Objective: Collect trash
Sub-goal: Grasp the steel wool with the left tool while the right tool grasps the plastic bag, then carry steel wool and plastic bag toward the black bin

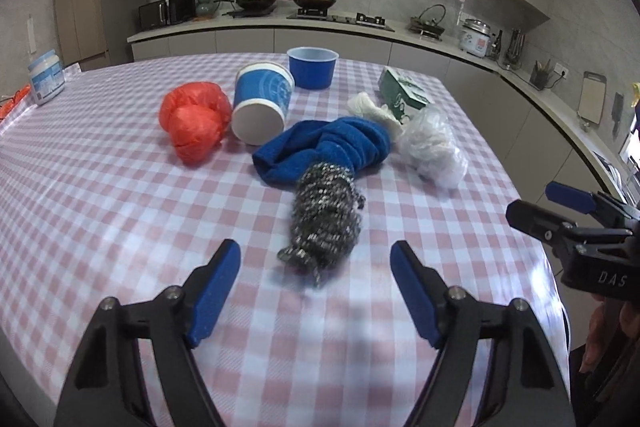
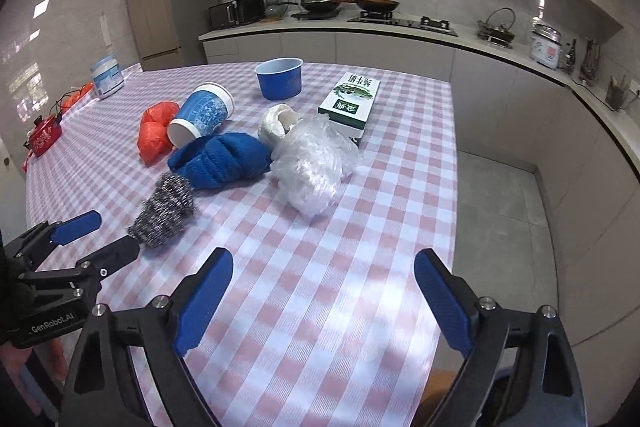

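On the checked tablecloth (image 1: 120,195) a steel-wool scourer (image 1: 324,223) lies just ahead of my left gripper (image 1: 316,251), whose jaws stand open and empty on either side of its near end. Behind it lie a blue cloth (image 1: 332,147), a red plastic bag (image 1: 194,123), a tipped paper cup (image 1: 264,99), a blue bowl (image 1: 312,67), a white wad (image 1: 368,107), a crumpled clear bag (image 2: 312,163) and a green carton (image 2: 352,99). My right gripper (image 2: 324,259) hangs open over bare cloth, short of the clear bag.
A white jar (image 2: 106,75) and a red kettle (image 2: 44,137) stand by the table's far left edge. The table's right edge (image 2: 454,187) drops to grey floor. Kitchen counters with a stove run along the back wall.
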The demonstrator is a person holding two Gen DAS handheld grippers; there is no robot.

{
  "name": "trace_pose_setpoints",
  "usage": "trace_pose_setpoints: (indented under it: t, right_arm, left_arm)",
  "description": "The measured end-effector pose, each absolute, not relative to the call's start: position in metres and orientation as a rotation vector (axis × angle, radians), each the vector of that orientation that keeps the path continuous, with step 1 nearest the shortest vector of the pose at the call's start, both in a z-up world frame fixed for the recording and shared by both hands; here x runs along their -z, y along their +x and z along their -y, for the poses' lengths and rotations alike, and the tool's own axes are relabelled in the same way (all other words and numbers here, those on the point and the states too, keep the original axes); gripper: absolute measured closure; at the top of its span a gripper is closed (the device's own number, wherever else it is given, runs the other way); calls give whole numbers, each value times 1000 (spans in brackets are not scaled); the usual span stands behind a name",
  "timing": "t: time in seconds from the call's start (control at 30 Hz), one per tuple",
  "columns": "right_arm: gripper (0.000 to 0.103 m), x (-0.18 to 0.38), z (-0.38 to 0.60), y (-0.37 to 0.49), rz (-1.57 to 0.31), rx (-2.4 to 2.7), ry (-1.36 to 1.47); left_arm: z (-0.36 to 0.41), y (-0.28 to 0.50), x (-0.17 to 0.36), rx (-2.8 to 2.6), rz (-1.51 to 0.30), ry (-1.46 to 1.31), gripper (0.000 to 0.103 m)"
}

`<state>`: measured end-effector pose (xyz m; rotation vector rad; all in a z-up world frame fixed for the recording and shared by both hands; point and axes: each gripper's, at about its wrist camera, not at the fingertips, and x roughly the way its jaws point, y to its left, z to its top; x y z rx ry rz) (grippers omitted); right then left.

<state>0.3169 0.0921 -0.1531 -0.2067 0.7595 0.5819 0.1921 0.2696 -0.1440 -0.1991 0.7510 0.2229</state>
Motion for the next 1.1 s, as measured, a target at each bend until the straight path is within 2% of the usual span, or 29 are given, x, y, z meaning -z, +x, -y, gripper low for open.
trace_pose_setpoints:
  t: [0.07,0.1,0.13,0.23,0.4,0.43,0.5,0.57,1.1]
  right_arm:
    - [11,158,-98,334,-771,-615,-214]
    - [11,161,-102,343,-779,-633,-220]
    - [11,164,-105,350,-786,-647,-227]
    - [12,173,-122,371,-806,-696,-246]
    - [19,186,-148,398,-829,-744,-260]
    - [23,189,-153,402,-837,-746,-269]
    - [43,194,-158,406,-860,-753,-278]
    - [52,193,-159,407,-855,-758,-274]
    - [54,156,-122,344,-804,-657,-213]
  left_arm:
    - [-272,210,153,-229,-793,-229,27]
    - [-275,215,157,-225,-811,-254,33]
    - [-281,222,162,-230,-838,-278,44]
    - [-292,228,166,-252,-848,-282,58]
    - [-307,222,161,-295,-827,-307,61]
    - [-309,220,160,-306,-824,-309,61]
    - [-314,215,158,-328,-814,-311,61]
    - [-315,212,156,-338,-805,-315,61]
    - [-298,188,129,-246,-758,-234,62]
